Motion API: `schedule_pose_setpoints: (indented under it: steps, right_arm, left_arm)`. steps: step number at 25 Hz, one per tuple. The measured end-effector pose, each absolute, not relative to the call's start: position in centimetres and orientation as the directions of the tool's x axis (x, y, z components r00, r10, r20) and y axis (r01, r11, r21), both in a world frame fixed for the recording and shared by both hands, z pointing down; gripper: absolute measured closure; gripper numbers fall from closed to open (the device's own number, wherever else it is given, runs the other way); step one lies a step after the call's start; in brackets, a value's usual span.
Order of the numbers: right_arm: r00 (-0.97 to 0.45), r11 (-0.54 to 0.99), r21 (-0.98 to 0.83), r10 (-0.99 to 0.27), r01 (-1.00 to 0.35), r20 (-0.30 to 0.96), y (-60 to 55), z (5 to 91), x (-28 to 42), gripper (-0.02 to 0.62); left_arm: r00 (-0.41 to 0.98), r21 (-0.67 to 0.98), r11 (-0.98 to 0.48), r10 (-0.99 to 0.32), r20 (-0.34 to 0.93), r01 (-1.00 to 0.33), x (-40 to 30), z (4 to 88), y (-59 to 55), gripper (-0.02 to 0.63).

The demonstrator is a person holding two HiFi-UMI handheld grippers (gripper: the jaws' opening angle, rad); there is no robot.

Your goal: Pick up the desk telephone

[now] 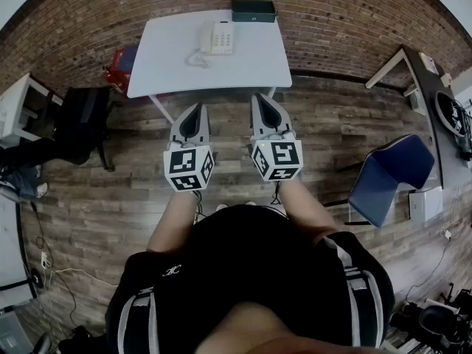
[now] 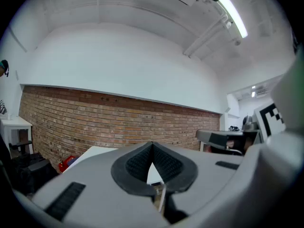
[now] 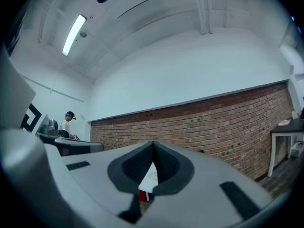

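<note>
Both pairs of jaws are pressing together on nothing, the left gripper (image 1: 190, 127) and right gripper (image 1: 270, 120) hovering level, well short of the desk telephone (image 1: 216, 38) sitting untouched on the far white table (image 1: 251, 65); approaching and grasping are remaining.

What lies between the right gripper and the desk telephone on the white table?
In the head view, only the table's front edge and bare white tabletop lie between the right gripper and the desk telephone. Its coiled cord lies off that line.
</note>
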State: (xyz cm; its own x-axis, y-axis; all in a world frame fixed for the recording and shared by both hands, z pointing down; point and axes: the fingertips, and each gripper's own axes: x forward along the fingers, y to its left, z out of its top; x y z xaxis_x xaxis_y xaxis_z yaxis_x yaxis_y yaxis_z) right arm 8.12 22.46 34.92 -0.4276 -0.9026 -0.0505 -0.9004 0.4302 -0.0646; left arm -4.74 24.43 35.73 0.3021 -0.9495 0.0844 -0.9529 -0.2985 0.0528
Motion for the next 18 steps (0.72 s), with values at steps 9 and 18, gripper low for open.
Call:
schedule_pose_setpoints:
  steps: [9, 18]
  right_arm:
    - [-0.425, 0.432, -0.072, -0.901, -0.899, -0.09, 23.4, 34.2, 7.6, 0.597]
    - [-0.42, 0.425, -0.032, -0.903, -0.905, -0.09, 23.9, 34.7, 4.7, 0.597]
  left_arm:
    - [0.264, 0.045, -0.26, -0.957, 0.118, -0.964, -5.8, 36.2, 24.9, 0.606]
    - [0.295, 0.046, -0.292, -0.951, 0.096, -0.955, -8.2, 36.1, 24.9, 0.606]
